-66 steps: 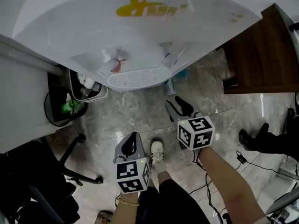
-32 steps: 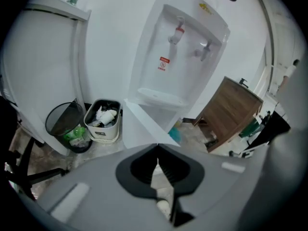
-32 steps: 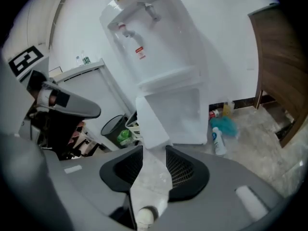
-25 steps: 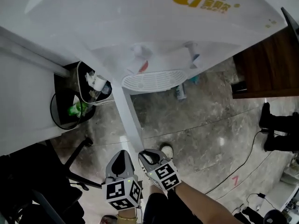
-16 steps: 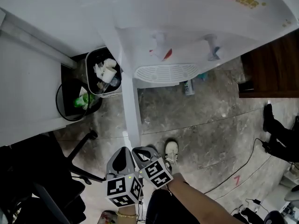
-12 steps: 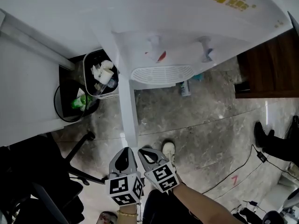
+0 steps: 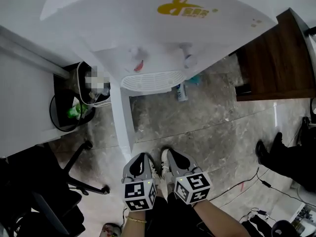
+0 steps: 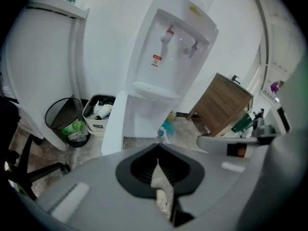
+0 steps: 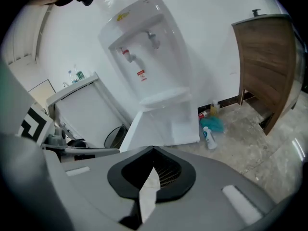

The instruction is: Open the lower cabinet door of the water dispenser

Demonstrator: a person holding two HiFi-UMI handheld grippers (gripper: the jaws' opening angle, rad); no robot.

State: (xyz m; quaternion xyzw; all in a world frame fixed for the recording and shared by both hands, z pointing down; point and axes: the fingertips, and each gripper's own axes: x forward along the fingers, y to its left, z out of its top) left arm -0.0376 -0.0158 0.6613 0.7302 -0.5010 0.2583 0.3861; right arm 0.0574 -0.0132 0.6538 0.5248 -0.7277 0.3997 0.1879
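Door (image 7: 121, 117) of water dispenser (image 7: 163, 33) lower cabinet stands open. Left gripper (image 7: 140, 158), right gripper (image 7: 171, 156) side by side near door edge, jaws closed, empty.

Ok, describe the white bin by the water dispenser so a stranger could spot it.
Start at the tall white water dispenser. At its left in the left gripper view stand two bins. The one you want is the rectangular white bin nearer the dispenser, full of crumpled paper; its neighbour, the round black wire bin, holds something green.
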